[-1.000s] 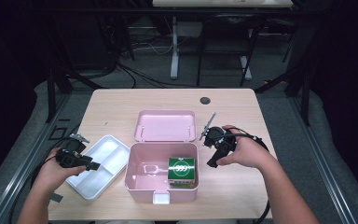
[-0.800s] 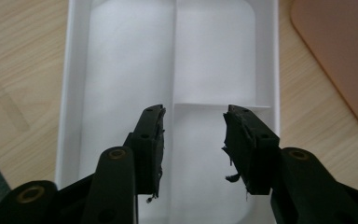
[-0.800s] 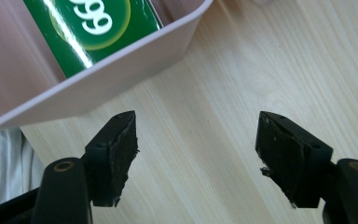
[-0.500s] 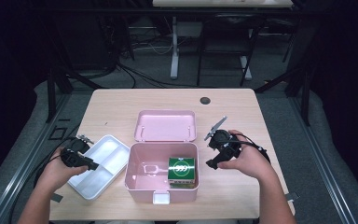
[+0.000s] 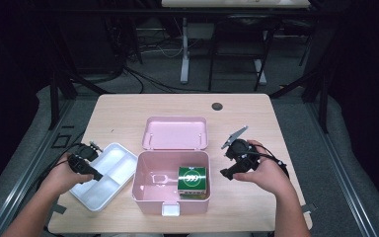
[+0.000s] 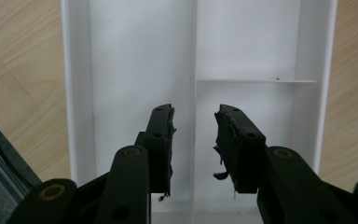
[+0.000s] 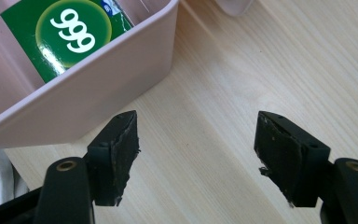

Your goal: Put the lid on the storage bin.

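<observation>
An open pink box [image 5: 145, 197] stands mid-table with its lid [image 5: 176, 132] lying behind it. A green packet marked 999 [image 5: 192, 180] [image 7: 70, 32] lies in the box's right half. A white divided tray [image 5: 116, 160] [image 6: 130, 70] sits left of the box. My left gripper [image 5: 97, 176] [image 6: 195, 112] hangs over the tray. Its jaws have just been closing, and they stand either side of the tray's thin dividing wall without pressing on it. My right gripper [image 5: 226, 160] [image 7: 198, 121] is open over bare wood just right of the pink box's wall [image 7: 98, 93], with nothing between its jaws.
A small black round grommet [image 5: 217, 106] sits near the table's far edge. The wooden table [image 5: 256, 123] has free room at the back and right. Cables trail from both grippers. The floor beyond is dark, with a desk leg and wires.
Both hands have stayed almost in place. The left gripper's jaws look narrower over the tray than before.
</observation>
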